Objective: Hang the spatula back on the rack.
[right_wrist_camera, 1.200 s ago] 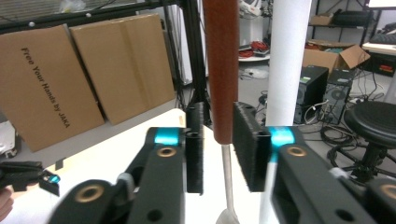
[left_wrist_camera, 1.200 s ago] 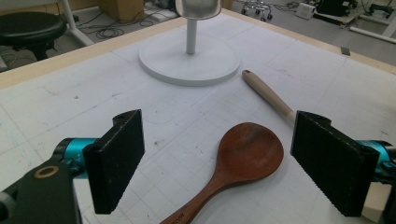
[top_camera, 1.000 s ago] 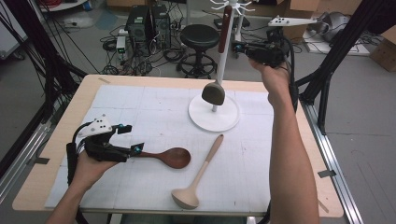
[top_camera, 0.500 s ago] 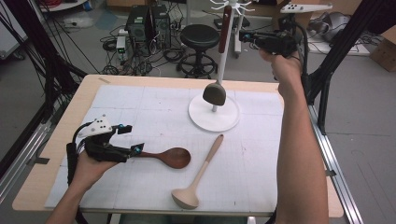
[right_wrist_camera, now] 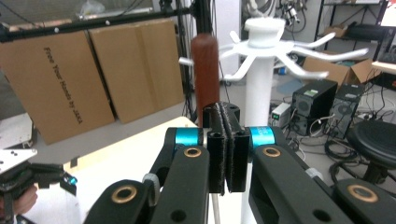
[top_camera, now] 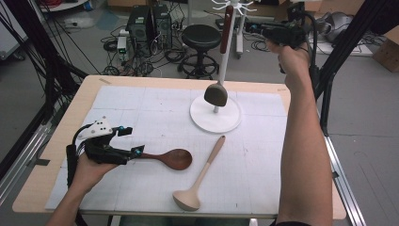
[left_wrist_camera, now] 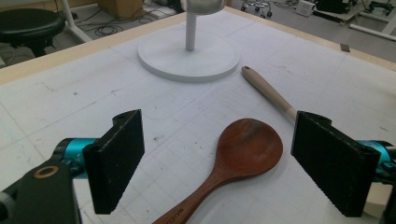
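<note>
Item: utensil rack [top_camera: 225, 61], white, round base on the tabletop [top_camera: 141, 84], post with hooks at the top.

Progress, as judged: hanging of utensils partly done.
- One utensil [top_camera: 226, 28] with a red-brown handle hangs from a top hook, its dark head [top_camera: 216, 94] low beside the post, above the base. Counted as hung.
- Dark wooden spoon [top_camera: 167, 157] flat on the tabletop, bowl pointing toward the rack. Not hung.
- Pale ladle [top_camera: 200, 176] flat on the tabletop just beside the spoon, handle tip near the rack's base. Not hung.
Two of three remain.

Left hand-held gripper [top_camera: 134, 151]: low over the tabletop at the spoon's handle end. In the left gripper view its jaws stand wide apart, released, with the spoon's bowl [left_wrist_camera: 247, 147] between them and untouched. Forearm enters from the near edge, wrist level.

Right hand-held gripper [top_camera: 263, 32]: raised at hook height, just beside the hung handle [right_wrist_camera: 205, 70], arm stretched up and forward. Jaws clenched pad to pad on nothing, as the right gripper view shows.
</note>
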A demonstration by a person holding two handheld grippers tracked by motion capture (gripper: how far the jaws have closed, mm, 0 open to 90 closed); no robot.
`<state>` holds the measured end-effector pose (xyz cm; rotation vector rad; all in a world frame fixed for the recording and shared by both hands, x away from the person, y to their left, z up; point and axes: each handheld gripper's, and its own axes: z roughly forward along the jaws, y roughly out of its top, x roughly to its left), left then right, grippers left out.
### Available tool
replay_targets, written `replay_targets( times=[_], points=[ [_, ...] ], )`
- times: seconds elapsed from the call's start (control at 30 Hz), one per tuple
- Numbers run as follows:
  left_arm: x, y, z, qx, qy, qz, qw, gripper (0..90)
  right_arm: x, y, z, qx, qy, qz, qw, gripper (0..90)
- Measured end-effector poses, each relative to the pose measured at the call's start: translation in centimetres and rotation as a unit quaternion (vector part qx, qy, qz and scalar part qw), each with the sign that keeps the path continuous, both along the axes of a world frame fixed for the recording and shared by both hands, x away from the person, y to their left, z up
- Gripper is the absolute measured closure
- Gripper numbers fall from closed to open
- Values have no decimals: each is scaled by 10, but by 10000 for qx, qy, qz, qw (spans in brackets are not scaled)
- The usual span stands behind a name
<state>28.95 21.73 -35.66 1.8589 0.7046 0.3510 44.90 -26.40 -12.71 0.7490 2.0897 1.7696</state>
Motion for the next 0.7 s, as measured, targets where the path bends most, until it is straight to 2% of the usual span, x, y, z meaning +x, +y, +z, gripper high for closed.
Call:
replay_targets(
  times=[0.33, 0.37, 0.67, 0.7],
  points=[
    [0, 0, 0, -7, 8, -8, 10000, 180, 6, -5, 7, 156, -21, -78, 9998, 896],
    [0, 0, 0, -10, 10, -9, 10000, 179, 7, -4, 8, 159, -80, -55, 9998, 896],
    [0, 2, 0, -43, 6, 5, 10000, 179, 7, 9, 15, 10, -158, 24, 9999, 897],
    [0, 2, 0, -46, 7, 6, 10000, 179, 6, 12, 15, 5, -107, 28, 9999, 897]
  ],
)
